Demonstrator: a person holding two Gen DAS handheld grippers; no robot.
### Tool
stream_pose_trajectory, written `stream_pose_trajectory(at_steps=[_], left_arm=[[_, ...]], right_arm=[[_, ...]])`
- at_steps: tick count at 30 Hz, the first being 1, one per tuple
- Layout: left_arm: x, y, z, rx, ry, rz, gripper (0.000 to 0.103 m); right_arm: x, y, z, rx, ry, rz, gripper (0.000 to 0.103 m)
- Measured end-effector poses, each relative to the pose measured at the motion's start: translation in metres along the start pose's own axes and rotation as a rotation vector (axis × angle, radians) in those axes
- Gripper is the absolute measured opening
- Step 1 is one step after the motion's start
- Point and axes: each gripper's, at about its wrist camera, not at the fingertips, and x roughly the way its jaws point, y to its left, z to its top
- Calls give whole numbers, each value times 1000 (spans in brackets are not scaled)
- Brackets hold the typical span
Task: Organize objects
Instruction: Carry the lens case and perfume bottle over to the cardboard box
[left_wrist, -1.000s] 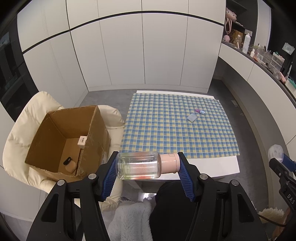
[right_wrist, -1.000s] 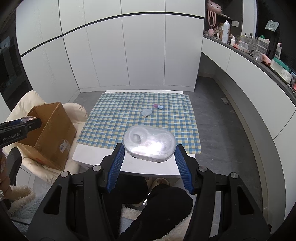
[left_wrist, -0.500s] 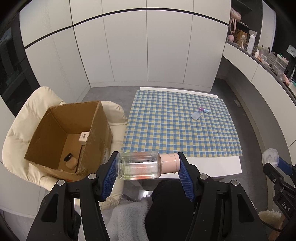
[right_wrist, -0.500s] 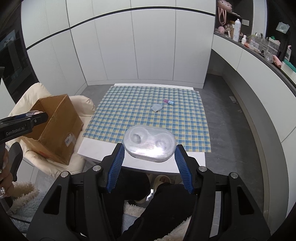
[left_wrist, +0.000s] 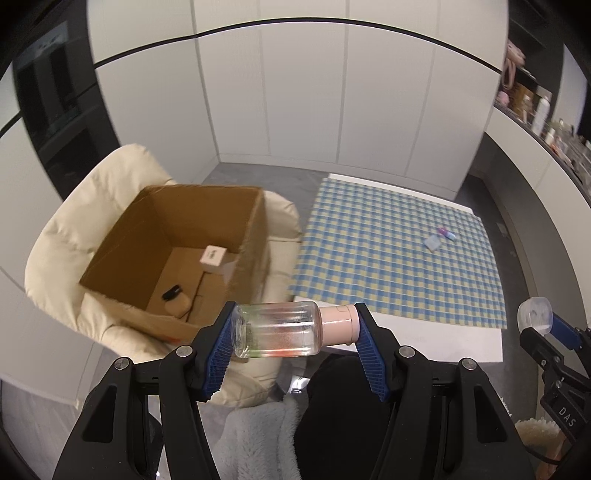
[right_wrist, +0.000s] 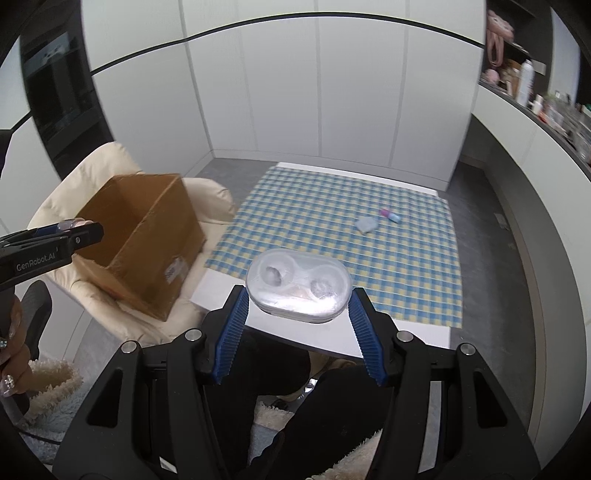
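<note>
My left gripper (left_wrist: 295, 334) stays clamped end to end on the clear bottle (left_wrist: 280, 329), my right gripper (right_wrist: 297, 308) on the oval plastic case (right_wrist: 299, 290). Over the last second I've swung both left, so the cardboard box (left_wrist: 177, 254) sits nearer, ready for drops. Its contents are blurred; two small items (right_wrist: 376, 220) remain on the checked cloth (right_wrist: 332, 236).

A white surface (right_wrist: 321, 341) carries a blue-and-yellow checked cloth (right_wrist: 332, 229) that covers most of its top, leaving a bare white strip along the near edge. On the cloth, toward its far right part, lie a small pale blue packet (right_wrist: 366, 224) and, just beside it, a little pink-and-blue tube (right_wrist: 390, 216). To the left of the surface, a cream padded armchair (left_wrist: 74, 229) carries an open cardboard box (left_wrist: 177, 254).
</note>
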Motion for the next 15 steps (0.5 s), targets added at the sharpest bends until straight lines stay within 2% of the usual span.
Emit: stream_pose_trajectory(at_steps=[15], left_arm=[[-8, 84, -16, -164, 17, 104, 62]], right_arm=[[27, 92, 21, -176, 13, 146, 59]])
